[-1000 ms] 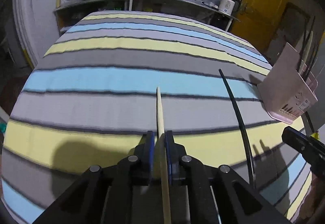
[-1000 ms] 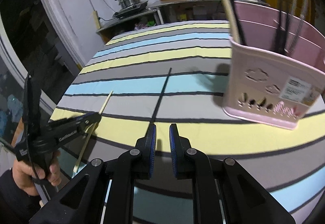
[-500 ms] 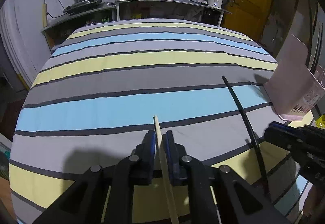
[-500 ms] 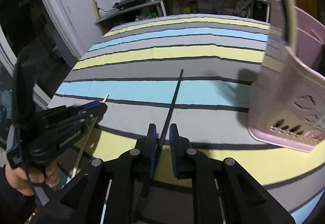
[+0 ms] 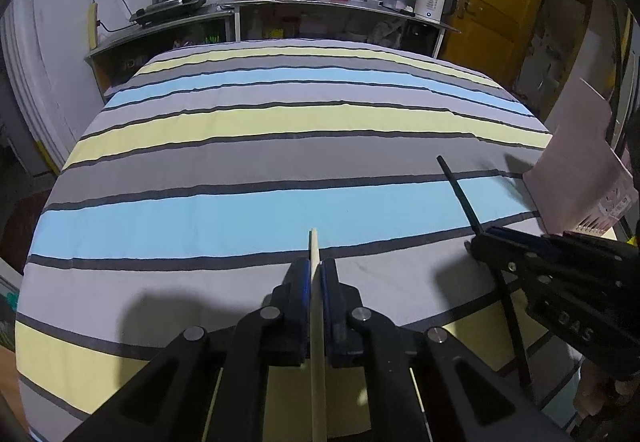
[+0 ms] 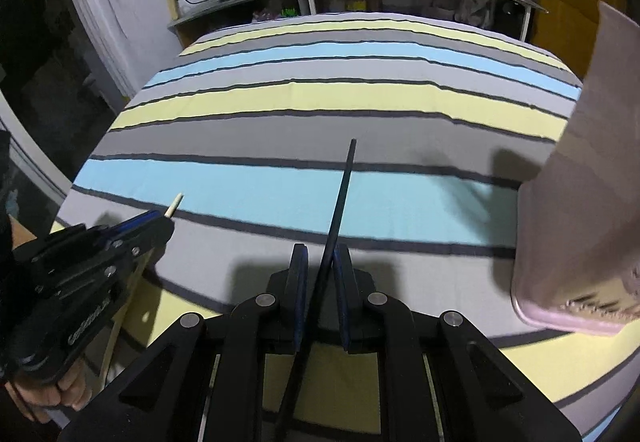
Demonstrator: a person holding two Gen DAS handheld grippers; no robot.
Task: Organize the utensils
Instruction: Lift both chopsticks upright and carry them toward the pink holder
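A pale wooden chopstick [image 5: 315,244] lies on the striped tablecloth [image 5: 240,121], and my left gripper [image 5: 315,266] is shut on it, with only the tip poking out ahead. To its right lies a black chopstick [image 5: 460,193]. In the right wrist view this black chopstick [image 6: 343,185] runs between the jaws of my right gripper [image 6: 321,250]. Those jaws stand open, with a gap on the left side. A pink utensil holder [image 6: 580,209] stands at the right, close to the right gripper. The left gripper [image 6: 162,221] and the wooden chopstick tip [image 6: 175,205] show at the left.
A person's hand [image 6: 60,396] holds the left gripper's handle. The right gripper [image 5: 486,242] reaches in from the right in the left wrist view, beside the pink holder [image 5: 576,169]. Beyond the table a counter [image 5: 320,7] carries a steel steamer pot, cutting board, bottles and a kettle.
The left gripper's jaws have closed tight on the wooden chopstick. The right gripper has moved left and down, away from the pink holder, so the black chopstick now lies between its open jaws.
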